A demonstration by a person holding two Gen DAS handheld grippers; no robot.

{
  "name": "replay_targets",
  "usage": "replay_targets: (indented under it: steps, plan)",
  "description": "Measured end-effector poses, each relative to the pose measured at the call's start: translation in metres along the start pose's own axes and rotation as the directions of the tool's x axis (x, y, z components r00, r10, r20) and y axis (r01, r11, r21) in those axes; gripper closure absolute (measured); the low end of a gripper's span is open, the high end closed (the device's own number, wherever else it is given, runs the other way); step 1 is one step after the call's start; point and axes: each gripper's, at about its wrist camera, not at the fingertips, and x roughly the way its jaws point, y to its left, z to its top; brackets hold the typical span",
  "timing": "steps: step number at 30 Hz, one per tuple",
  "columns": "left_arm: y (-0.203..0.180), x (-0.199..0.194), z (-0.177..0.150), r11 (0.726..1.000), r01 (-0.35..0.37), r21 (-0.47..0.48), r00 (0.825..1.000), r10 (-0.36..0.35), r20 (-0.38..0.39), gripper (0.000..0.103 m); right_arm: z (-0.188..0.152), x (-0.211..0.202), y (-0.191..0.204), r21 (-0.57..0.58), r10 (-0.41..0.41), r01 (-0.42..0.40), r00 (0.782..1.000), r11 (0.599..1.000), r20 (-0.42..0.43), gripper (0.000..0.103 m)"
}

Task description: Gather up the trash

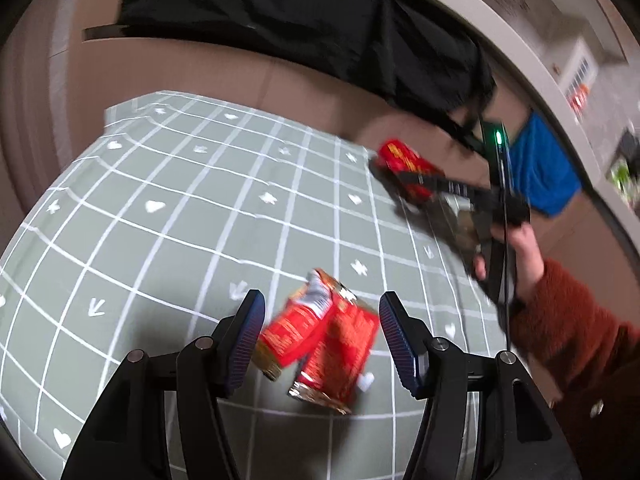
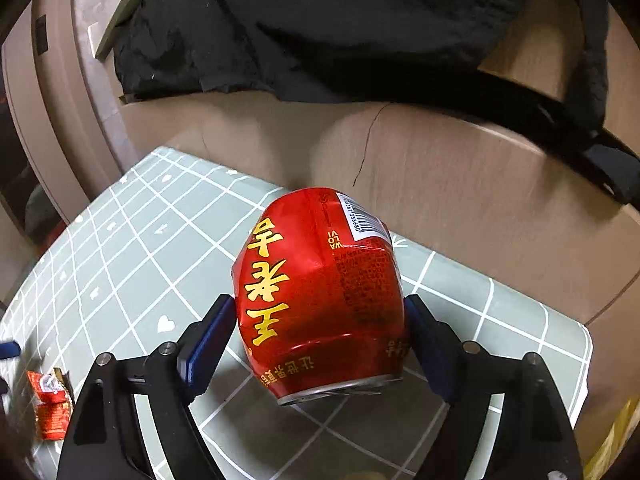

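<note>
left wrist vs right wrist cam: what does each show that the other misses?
Left wrist only: the person's hand in a rust sleeve holding the right gripper, plus a blue item beyond it. Right wrist only: the dented red can close up, with barcode and yellow lettering, sitting between the gripper's fingers. Both: the red snack wrapper, the green grid mat, the can, the black fabric.
</note>
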Motion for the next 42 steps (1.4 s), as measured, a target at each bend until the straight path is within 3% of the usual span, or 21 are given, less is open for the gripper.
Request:
replay_targets:
  steps: [4, 7, 11, 14, 17, 21, 25, 32, 34, 36, 40, 42]
  plan:
    - [-0.019, 0.014, -0.003, 0.995, 0.013, 0.099, 0.998, -0.006, -0.062, 0.035, -0.007, -0.019, 0.004, 0.031, 0.028, -0.029, 0.999, 0.999, 0.035, 0.022]
    - [-0.026, 0.028, -0.003, 0.986, -0.045, 0.161, 0.995, 0.059, -0.084, 0.033, -0.012, -0.036, 0.002, 0.063, 0.048, -0.051, 0.998, 0.997, 0.039, 0.022]
    - [-0.031, 0.039, 0.003, 0.953, -0.133, 0.273, 0.980, 0.167, -0.105, 0.031, -0.029, -0.060, -0.001, 0.084, 0.067, -0.069, 0.997, 0.994, 0.031, 0.022]
    - [-0.022, 0.038, 0.014, 0.966, -0.093, 0.242, 0.983, 0.128, -0.130, 0.027, -0.045, -0.073, -0.003, 0.090, 0.081, -0.082, 0.997, 0.993, 0.013, 0.022]
    - [-0.016, 0.049, 0.017, 0.975, -0.071, 0.213, 0.975, 0.113, -0.192, 0.024, -0.061, -0.081, -0.001, 0.101, 0.095, -0.095, 0.995, 0.990, 0.008, 0.022]
    - [-0.017, 0.061, 0.013, 0.957, -0.141, 0.253, 0.962, 0.193, -0.195, 0.023, -0.080, -0.089, 0.000, 0.097, 0.091, -0.091, 0.996, 0.991, -0.004, 0.022]
    - [-0.012, 0.062, 0.013, 0.963, -0.164, 0.212, 0.961, 0.205, -0.187, 0.024, -0.088, -0.089, 0.007, 0.055, 0.076, -0.075, 0.997, 0.996, -0.027, 0.022]
    - [-0.022, 0.069, 0.006, 0.939, -0.230, 0.254, 0.943, 0.280, -0.181, 0.025, -0.098, -0.075, 0.024, -0.005, 0.068, -0.069, 0.994, 0.998, -0.084, 0.021]
    - [-0.021, 0.068, 0.006, 0.939, -0.247, 0.238, 0.942, 0.291, -0.169, 0.031, -0.100, -0.069, 0.022, 0.022, 0.104, -0.102, 0.989, 0.994, -0.107, 0.021]
    - [-0.018, 0.063, 0.006, 0.940, -0.272, 0.208, 0.942, 0.304, -0.141, 0.051, -0.100, -0.070, 0.021, 0.025, 0.101, -0.099, 0.990, 0.995, -0.096, 0.021]
    - [-0.017, 0.052, 0.004, 0.952, -0.266, 0.151, 0.954, 0.282, -0.099, 0.062, -0.098, -0.077, 0.018, 0.044, 0.118, -0.116, 0.992, 0.992, -0.048, 0.023]
    - [-0.022, 0.046, 0.005, 0.955, -0.260, 0.139, 0.960, 0.272, -0.073, 0.072, -0.096, -0.085, 0.018, 0.038, 0.119, -0.118, 0.993, 0.992, -0.011, 0.024]
